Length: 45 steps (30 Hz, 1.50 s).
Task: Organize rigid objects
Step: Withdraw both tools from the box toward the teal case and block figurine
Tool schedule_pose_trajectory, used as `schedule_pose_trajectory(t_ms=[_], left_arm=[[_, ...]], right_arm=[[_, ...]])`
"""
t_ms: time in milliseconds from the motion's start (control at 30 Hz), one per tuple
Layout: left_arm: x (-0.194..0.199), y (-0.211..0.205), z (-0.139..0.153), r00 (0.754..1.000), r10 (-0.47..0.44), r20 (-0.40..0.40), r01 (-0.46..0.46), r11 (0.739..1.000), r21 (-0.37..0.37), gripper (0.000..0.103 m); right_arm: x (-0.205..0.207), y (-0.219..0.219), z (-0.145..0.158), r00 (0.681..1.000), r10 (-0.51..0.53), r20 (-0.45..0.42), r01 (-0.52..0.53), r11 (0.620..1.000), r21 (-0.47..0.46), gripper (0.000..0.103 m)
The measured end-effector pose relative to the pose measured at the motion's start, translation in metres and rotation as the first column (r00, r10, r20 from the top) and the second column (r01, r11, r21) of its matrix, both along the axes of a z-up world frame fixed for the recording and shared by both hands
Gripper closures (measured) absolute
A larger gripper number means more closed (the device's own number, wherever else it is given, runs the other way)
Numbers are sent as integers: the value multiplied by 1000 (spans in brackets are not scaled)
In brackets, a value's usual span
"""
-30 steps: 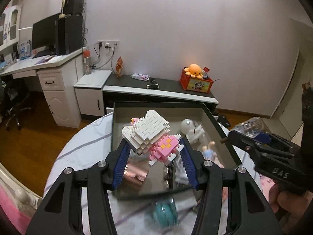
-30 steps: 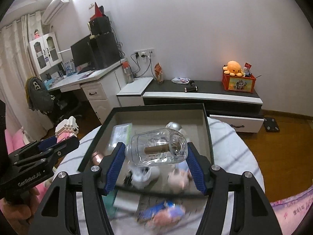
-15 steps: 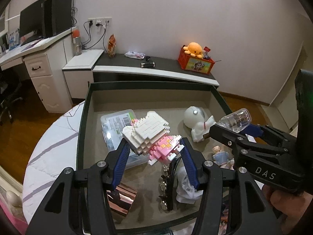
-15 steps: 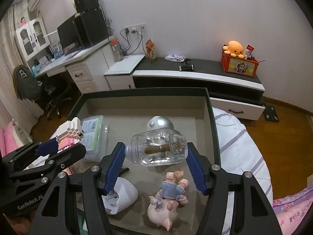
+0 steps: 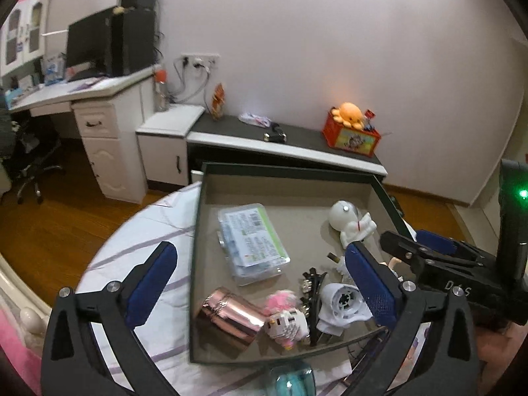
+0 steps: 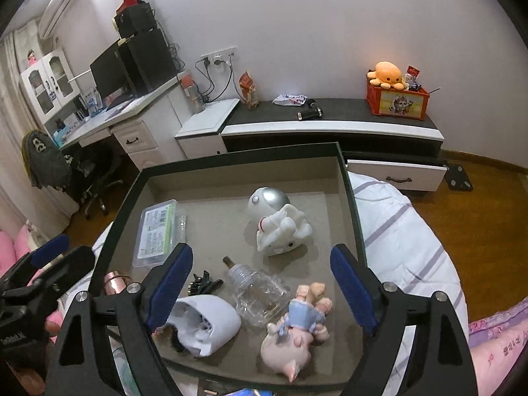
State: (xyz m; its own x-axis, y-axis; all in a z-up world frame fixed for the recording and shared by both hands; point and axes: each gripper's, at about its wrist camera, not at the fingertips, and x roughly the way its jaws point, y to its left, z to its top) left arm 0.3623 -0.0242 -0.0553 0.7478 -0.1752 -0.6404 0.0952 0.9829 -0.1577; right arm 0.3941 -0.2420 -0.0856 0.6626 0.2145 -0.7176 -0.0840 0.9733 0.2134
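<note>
Above the dark-rimmed, grey-lined open box (image 6: 349, 178), both grippers hang with jaws spread and nothing between the blue pads. The left gripper (image 5: 264, 280) sits over the box's near left corner; the right gripper (image 6: 260, 283) sits over the near right half.

Contents on the box floor:
- The pink-and-white brick-built toy figure (image 5: 285, 316) lies near the front wall, touching the shiny rose-gold metal cylinder (image 5: 229, 313) on its left.
- The clear plastic bottle with a brown neck (image 6: 260, 290) lies on its side. Its long axis runs diagonally, neck pointing away and to the left. It touches the pink pig figurine in a blue dress (image 6: 297, 326).
- The white astronaut figure with a silver helmet (image 6: 277, 221) lies further back, apart from the bottle.
- The flat clear plastic case with a green label (image 5: 250, 237) lies towards the left wall.

The bottle lies directly between and just below the right gripper's pads, so the right hand is judged nearer to it. The toy figure lies between the left gripper's pads.

A teal object (image 5: 290, 381) outside the front wall is blurred; it appears not yet stowed.
</note>
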Motion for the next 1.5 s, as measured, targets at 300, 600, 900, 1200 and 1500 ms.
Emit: schedule_pose_trajectory(t_ms=[300, 600, 900, 1200, 1500], left_arm=[[-48, 18, 19, 996, 73, 45, -74, 997, 28, 0], [-109, 21, 26, 995, 82, 59, -85, 995, 47, 0], [-162, 15, 31, 992, 88, 89, -94, 993, 72, 0], [-200, 3, 22, 996, 56, 75, -63, 994, 95, 0], [-214, 5, 21, 996, 60, 64, -66, 993, 95, 0]], right_arm=[[-46, 12, 32, 997, -6, 82, 6, 1000, 0, 16], [-120, 12, 55, 987, -26, 158, 28, 1000, -13, 16], [-192, 6, 71, 971, -49, 232, 60, 997, -38, 16], [-242, 10, 74, 966, -43, 254, 61, 996, -63, 16], [-264, 14, 74, 964, -35, 262, 57, 995, -77, 16]])
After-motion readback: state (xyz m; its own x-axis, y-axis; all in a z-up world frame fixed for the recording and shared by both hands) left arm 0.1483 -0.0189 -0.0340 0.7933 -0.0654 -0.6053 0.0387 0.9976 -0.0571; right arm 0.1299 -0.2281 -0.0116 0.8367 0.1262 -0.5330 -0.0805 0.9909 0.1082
